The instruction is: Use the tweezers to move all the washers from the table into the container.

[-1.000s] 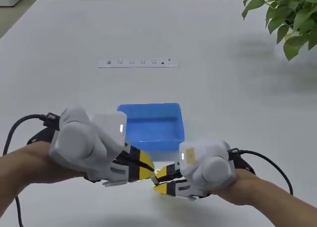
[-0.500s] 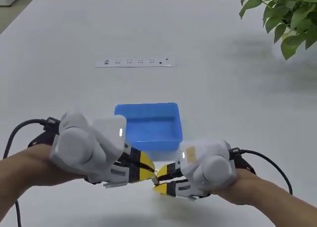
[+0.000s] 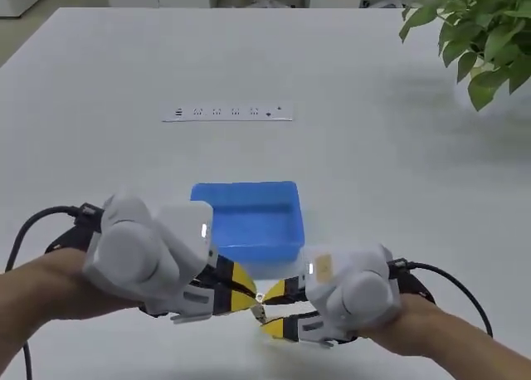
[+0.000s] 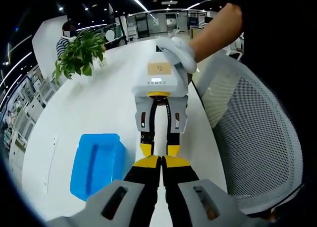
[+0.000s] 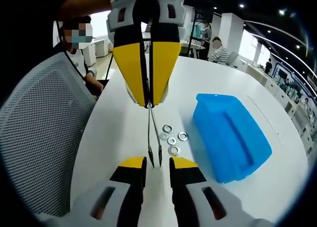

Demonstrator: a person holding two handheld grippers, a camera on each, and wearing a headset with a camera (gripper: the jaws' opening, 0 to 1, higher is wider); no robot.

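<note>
I judge the task barely begun: the washers [image 5: 171,140] lie loose on the bench [image 5: 116,138] just beside the blue container [image 5: 230,138], which looks empty, my left tongs [image 5: 149,100] clamp the tweezers [image 5: 153,133], and my right tongs [image 5: 158,163] stand narrowly parted about their tips.

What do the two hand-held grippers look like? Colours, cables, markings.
Both match: the left hand-held gripper and right hand-held gripper have rounded pale grey housings, black jaws with yellow tips, and a black cable off the rear. The right carries a tan label with small print.
</note>
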